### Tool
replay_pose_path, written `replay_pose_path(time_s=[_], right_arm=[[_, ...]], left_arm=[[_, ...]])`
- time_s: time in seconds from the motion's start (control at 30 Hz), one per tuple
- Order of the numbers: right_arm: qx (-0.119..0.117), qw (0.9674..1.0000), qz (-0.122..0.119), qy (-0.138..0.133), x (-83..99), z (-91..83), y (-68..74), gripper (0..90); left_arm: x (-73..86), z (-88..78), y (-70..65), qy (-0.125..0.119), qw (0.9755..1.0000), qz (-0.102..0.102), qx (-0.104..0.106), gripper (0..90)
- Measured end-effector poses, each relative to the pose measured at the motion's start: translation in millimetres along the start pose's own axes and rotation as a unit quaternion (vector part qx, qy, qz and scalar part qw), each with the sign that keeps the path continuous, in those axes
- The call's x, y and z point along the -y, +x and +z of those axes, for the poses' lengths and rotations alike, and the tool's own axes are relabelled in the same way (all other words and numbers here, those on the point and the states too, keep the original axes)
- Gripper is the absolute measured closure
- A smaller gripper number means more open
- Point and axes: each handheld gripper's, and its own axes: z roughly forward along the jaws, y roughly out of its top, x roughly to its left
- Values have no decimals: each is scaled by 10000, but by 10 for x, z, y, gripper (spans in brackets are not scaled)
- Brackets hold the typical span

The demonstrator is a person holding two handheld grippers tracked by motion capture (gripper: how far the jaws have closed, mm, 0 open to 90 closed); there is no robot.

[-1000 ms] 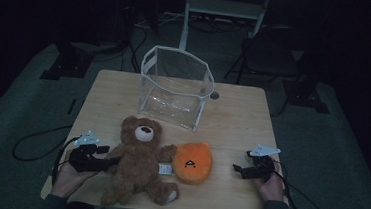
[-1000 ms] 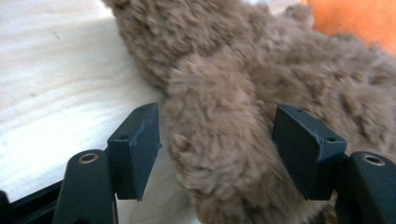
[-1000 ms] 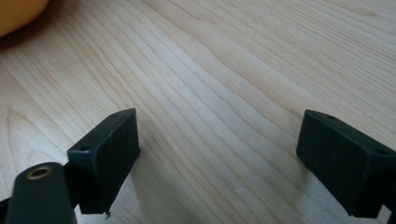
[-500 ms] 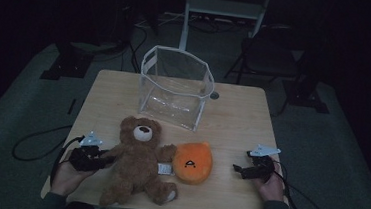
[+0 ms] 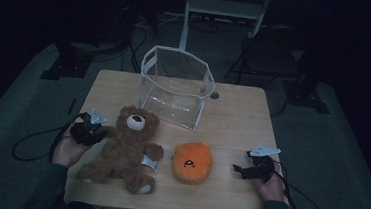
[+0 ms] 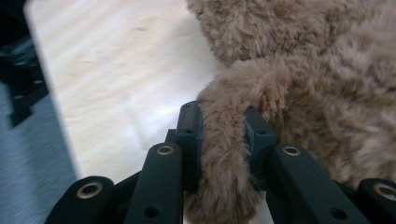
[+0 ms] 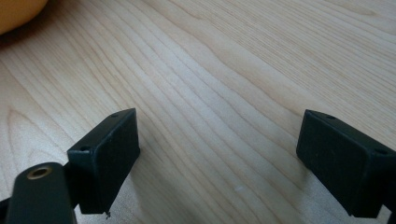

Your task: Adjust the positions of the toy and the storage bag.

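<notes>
Left gripper view: the left gripper (image 6: 223,135) clamps the teddy bear's (image 6: 303,88) furry arm, jaws just closed on it. Lower right of the high view, the right gripper (image 5: 242,170) rests with jaws wide apart.

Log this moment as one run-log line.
left tool: shut on teddy bear arm | right tool: open, over table | clear bin: empty

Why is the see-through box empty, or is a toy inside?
Empty. Through the clear box only its bare floor shows; the teddy bear and orange plush lie outside on the table.
</notes>
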Motion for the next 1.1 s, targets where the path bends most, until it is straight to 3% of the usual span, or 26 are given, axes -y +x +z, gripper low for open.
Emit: replay_pose_path(time_s=[0.1,0.13,0.2,0.33,0.4,0.43,0.6,0.63,0.77,0.83,0.97,1.1], right_arm=[[-1,10000,1,0,0,0,0,125],[-1,10000,0,0,0,0,0,125],[0,10000,1,-1,0,0,0,125],[-1,10000,2,0,0,0,0,125],[-1,10000,1,0,0,0,0,125],[1,10000,0,0,0,0,0,125],[-3,10000,7,-3,0,0,1,125],[-4,10000,7,-2,0,0,1,125],[-2,10000,2,0,0,0,0,125],[1,10000,0,0,1,0,0,125],[-1,10000,0,0,1,-1,0,125],[-1,10000,1,0,1,-1,0,125]], left_arm=[[-86,19,114,6,9991,-128,-402,734],[-120,25,161,4,9983,-276,-510,734],[-161,23,202,-2,9973,-493,-544,709],[-238,-32,172,-251,9960,-750,-425,566],[-263,-52,152,-397,9955,-800,-317,486],[-332,-81,93,-584,9946,-844,-175,454],[-453,-156,22,-852,9922,-901,-144,370],[-510,-154,-10,-901,9909,-1001,-66,350],[-592,-33,-93,-763,9909,-1108,23,279],[-638,160,-169,-528,9899,-1296,216,228],[-663,354,-192,-348,9866,-1571,273,148],[-705,409,-198,-346,9868,-1561,255,146]])
